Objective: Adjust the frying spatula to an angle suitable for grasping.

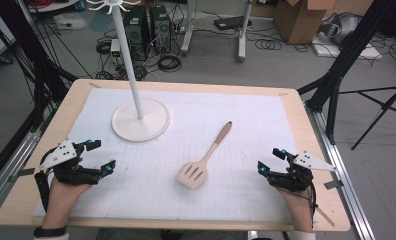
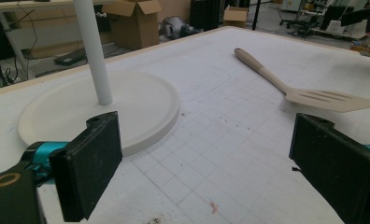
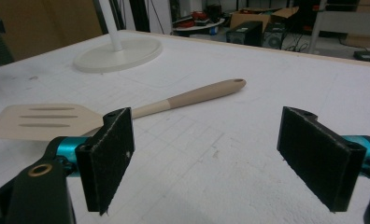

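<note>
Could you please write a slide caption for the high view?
Two open claws, left and right, flank a beige slotted spatula lying beside a white round-based pole stand.

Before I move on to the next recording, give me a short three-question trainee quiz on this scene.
1. True or false: the right claw is clamped on the spatula.
2. Which way does the spatula's handle point in the high view: A) toward the white stand, B) up and to the right, away from the person, C) straight at the left claw?
3. What lies between the jaws of the left claw?

Key:
1. False; it is open and apart from the spatula.
2. B.
3. Nothing; the jaws stand open over the gridded mat.
</note>
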Action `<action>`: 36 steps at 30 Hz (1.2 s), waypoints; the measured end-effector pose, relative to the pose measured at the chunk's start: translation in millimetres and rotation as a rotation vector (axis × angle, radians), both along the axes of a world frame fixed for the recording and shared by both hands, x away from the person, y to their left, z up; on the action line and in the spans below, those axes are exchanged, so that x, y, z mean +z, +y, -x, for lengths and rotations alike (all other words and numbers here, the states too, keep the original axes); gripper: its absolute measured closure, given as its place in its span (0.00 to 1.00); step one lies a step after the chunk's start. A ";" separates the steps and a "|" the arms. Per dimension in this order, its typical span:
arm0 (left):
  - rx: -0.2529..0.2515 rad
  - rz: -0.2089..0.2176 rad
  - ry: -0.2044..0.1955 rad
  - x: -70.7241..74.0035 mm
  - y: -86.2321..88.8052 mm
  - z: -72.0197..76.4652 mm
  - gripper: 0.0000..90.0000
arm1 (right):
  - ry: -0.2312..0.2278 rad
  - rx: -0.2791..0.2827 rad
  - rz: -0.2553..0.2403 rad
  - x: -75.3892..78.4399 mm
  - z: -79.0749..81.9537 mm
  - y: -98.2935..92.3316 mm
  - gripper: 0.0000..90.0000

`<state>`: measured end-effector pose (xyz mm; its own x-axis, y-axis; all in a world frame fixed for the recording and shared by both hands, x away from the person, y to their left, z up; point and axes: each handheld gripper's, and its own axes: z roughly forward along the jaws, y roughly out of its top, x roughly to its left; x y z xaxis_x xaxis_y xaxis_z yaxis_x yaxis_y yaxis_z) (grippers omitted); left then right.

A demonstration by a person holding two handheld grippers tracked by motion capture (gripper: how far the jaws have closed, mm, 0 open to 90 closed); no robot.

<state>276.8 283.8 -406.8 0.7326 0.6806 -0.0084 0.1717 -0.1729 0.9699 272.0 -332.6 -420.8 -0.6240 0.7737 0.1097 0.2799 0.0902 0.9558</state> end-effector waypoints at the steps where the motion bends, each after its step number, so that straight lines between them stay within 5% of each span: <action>1: -0.001 -0.002 0.002 0.4 0.7 -0.2 0.11 | 0.000 0.000 0.000 0.0 0.0 0.0 0.20; 36: 0.041 0.016 -0.002 5.8 3.9 5.3 0.11 | -0.014 -0.017 0.012 -0.2 1.6 -0.2 0.19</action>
